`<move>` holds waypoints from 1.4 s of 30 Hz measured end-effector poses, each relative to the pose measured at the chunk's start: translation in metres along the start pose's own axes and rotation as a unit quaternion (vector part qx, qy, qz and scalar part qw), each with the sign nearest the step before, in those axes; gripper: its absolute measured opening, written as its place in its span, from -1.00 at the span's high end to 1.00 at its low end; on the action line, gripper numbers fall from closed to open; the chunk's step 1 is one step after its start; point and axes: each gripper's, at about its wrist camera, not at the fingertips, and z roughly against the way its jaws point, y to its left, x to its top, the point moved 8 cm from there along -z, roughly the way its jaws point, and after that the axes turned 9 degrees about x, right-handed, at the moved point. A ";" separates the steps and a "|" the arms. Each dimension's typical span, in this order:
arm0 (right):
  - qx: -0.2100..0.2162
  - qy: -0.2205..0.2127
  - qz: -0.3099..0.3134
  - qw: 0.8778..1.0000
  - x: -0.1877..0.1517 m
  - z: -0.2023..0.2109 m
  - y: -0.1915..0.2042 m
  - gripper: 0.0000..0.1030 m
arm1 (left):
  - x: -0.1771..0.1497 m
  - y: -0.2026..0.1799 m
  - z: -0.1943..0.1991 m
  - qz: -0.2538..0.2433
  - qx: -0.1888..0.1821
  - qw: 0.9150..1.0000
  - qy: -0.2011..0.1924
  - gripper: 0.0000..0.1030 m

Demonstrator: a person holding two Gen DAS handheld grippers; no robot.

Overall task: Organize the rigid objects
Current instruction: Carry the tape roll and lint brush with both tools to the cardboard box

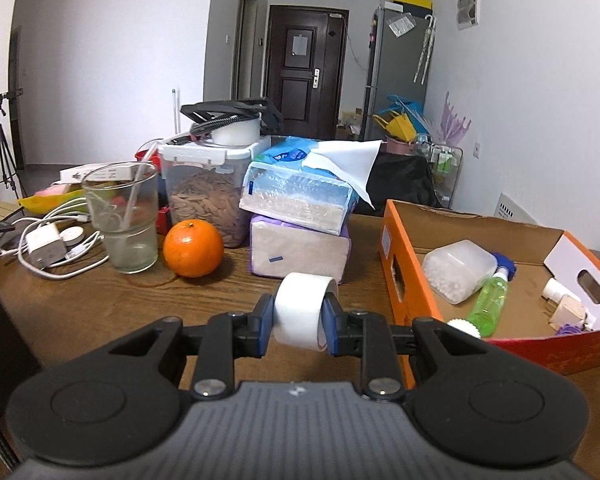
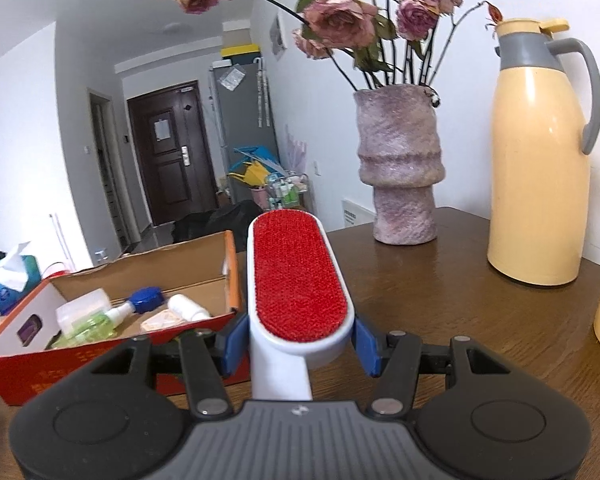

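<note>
One white roll of tape [image 1: 302,310] sits pinched between the blue pads of the left gripper [image 1: 298,320], whose jaws are closed tight on its flat sides, above the brown wooden table [image 1: 100,300]. One white-handled lint brush with a red bristle pad [image 2: 298,280] is clamped in the right gripper [image 2: 300,342], jaws partly closed on its body. One orange cardboard box [image 1: 400,264] lies just right of the roll, holding one clear tub of white beads [image 1: 458,270], one green spray bottle [image 1: 490,302] and a few small white items. Left stand one orange fruit [image 1: 193,248], one drinking glass [image 1: 124,220] and two stacked tissue packs [image 1: 300,220]. Bare tabletop lies before the roll; the box's near wall is close.
</note>
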 end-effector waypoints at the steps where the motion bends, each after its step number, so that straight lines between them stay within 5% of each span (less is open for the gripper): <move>1: 0.006 0.000 0.002 1.000 0.000 0.002 0.004 -0.06 | -0.002 0.000 0.005 0.001 0.000 1.000 -0.001 0.49; 16: 0.075 0.000 0.013 0.997 -0.005 0.028 0.040 -0.06 | -0.023 -0.029 0.075 0.001 -0.020 1.000 -0.019 0.49; 42: 0.123 -0.005 0.019 0.992 -0.022 0.079 0.073 -0.06 | -0.053 -0.104 0.154 -0.004 -0.078 0.996 -0.034 0.49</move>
